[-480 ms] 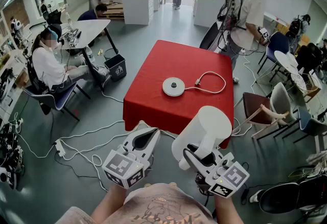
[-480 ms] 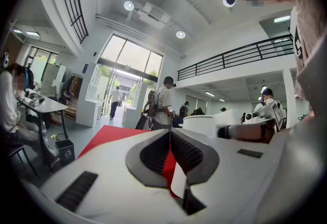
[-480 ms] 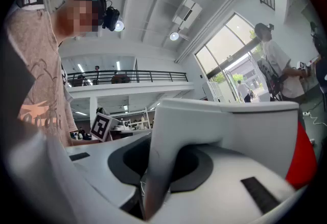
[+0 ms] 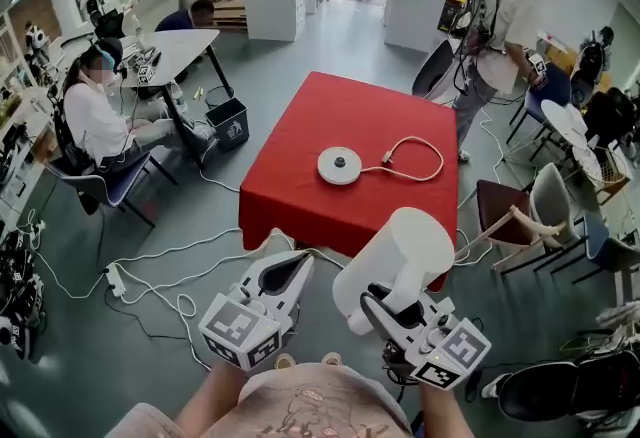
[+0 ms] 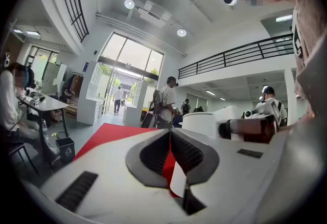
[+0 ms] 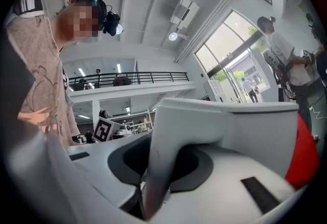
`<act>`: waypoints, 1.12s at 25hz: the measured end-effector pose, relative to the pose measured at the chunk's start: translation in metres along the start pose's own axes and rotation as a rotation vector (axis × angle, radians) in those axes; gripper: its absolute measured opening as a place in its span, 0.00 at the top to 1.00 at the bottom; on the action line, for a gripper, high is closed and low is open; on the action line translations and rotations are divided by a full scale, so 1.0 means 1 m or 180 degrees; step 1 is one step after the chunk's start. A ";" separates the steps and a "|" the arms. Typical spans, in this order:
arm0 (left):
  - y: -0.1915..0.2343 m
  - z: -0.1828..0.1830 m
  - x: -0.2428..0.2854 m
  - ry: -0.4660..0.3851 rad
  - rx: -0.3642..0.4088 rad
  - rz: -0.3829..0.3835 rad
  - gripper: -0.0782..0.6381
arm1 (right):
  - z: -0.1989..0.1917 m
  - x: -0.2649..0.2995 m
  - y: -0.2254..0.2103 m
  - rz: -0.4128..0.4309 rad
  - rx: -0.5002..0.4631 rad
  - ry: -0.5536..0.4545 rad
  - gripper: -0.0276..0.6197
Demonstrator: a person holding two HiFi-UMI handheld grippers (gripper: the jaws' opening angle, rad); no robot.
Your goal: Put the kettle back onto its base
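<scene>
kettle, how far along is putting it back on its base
Done: the kettle is picked up, with the right gripper shut on its handle. In hand: it is held in the air on the near side of the red table, well short of the base. Left: carry it over the round base near the table's middle and set it down. The left gripper is shut and empty.

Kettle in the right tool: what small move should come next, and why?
Probably carry the kettle forward over the red table toward the base. The right tool holds it firmly, yet the kettle hangs short of the table's near edge, and the base lies bare near the table's middle.
</scene>
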State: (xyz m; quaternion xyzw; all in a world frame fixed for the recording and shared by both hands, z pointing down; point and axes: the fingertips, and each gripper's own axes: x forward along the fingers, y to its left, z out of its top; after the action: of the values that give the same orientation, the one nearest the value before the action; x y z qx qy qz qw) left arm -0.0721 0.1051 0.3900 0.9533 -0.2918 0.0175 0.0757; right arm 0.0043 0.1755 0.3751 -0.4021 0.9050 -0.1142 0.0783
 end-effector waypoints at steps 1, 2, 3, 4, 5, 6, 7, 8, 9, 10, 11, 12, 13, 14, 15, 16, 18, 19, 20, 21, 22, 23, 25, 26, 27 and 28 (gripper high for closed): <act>-0.002 -0.001 0.002 0.0002 0.0000 0.0010 0.90 | 0.001 -0.002 -0.002 0.0014 -0.0004 0.0007 0.79; -0.005 -0.001 0.005 0.0009 0.0004 0.0023 0.90 | 0.002 -0.004 -0.004 0.0026 -0.0008 0.0016 0.79; -0.006 -0.002 0.007 0.0015 0.0005 0.0036 0.90 | 0.002 -0.006 -0.006 0.0036 -0.0011 0.0027 0.79; -0.008 -0.002 0.009 0.0017 0.0001 0.0049 0.90 | 0.003 -0.008 -0.008 0.0046 -0.0013 0.0043 0.79; -0.009 -0.003 0.010 0.0015 -0.0006 0.0064 0.90 | 0.004 -0.009 -0.009 0.0057 -0.0017 0.0058 0.79; -0.010 -0.003 0.011 0.0013 -0.0011 0.0082 0.90 | 0.004 -0.010 -0.010 0.0073 -0.0022 0.0071 0.79; -0.010 -0.004 0.012 0.0014 -0.0015 0.0101 0.91 | 0.005 -0.011 -0.011 0.0092 -0.0028 0.0080 0.79; -0.011 -0.005 0.012 0.0018 -0.0017 0.0119 0.90 | 0.005 -0.013 -0.012 0.0112 -0.0035 0.0086 0.79; -0.011 -0.006 0.013 0.0021 -0.0018 0.0135 0.90 | 0.005 -0.014 -0.013 0.0133 -0.0045 0.0090 0.79; -0.011 -0.007 0.013 0.0024 -0.0017 0.0149 0.90 | 0.006 -0.015 -0.014 0.0152 -0.0055 0.0093 0.79; -0.010 -0.008 0.013 0.0024 -0.0016 0.0166 0.90 | 0.006 -0.016 -0.016 0.0170 -0.0061 0.0092 0.79; -0.009 -0.008 0.013 0.0020 -0.0021 0.0187 0.90 | 0.007 -0.016 -0.017 0.0188 -0.0061 0.0089 0.79; -0.008 -0.009 0.012 0.0015 -0.0034 0.0211 0.90 | 0.007 -0.015 -0.018 0.0204 -0.0057 0.0083 0.79; -0.006 -0.008 0.012 0.0011 -0.0045 0.0233 0.90 | 0.008 -0.015 -0.019 0.0217 -0.0054 0.0077 0.79; -0.004 -0.008 0.012 0.0009 -0.0048 0.0249 0.90 | 0.009 -0.014 -0.019 0.0225 -0.0054 0.0073 0.79; -0.003 -0.007 0.012 0.0006 -0.0045 0.0261 0.90 | 0.010 -0.013 -0.021 0.0231 -0.0059 0.0073 0.79; 0.001 -0.005 0.013 -0.0001 -0.0035 0.0280 0.90 | 0.011 -0.011 -0.023 0.0243 -0.0076 0.0067 0.79; 0.003 -0.005 0.013 -0.0007 -0.0030 0.0289 0.90 | 0.012 -0.009 -0.024 0.0249 -0.0082 0.0056 0.79; 0.005 -0.003 0.014 -0.0017 -0.0025 0.0296 0.90 | 0.013 -0.008 -0.026 0.0255 -0.0083 0.0044 0.79; 0.008 -0.002 0.017 -0.0027 -0.0021 0.0299 0.90 | 0.015 -0.007 -0.028 0.0260 -0.0077 0.0034 0.79; 0.010 0.000 0.020 -0.0033 -0.0017 0.0300 0.90 | 0.016 -0.006 -0.030 0.0263 -0.0068 0.0028 0.79; 0.012 0.002 0.023 -0.0039 -0.0016 0.0300 0.90 | 0.018 -0.005 -0.033 0.0264 -0.0061 0.0028 0.79; 0.016 0.004 0.032 -0.0049 -0.0015 0.0292 0.90 | 0.019 -0.004 -0.039 0.0258 -0.0065 0.0032 0.79; 0.018 0.004 0.035 -0.0050 -0.0015 0.0279 0.90 | 0.019 -0.002 -0.043 0.0249 -0.0072 0.0029 0.79; 0.021 0.003 0.039 -0.0049 -0.0013 0.0266 0.90 | 0.019 0.000 -0.046 0.0237 -0.0076 0.0023 0.79; 0.023 0.003 0.041 -0.0050 -0.0008 0.0257 0.90 | 0.020 0.001 -0.049 0.0224 -0.0077 0.0018 0.79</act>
State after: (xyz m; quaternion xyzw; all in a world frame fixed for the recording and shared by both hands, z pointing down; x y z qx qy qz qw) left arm -0.0510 0.0628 0.3931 0.9408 -0.3306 0.0126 0.0738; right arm 0.0426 0.1399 0.3694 -0.3706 0.9202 -0.1016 0.0748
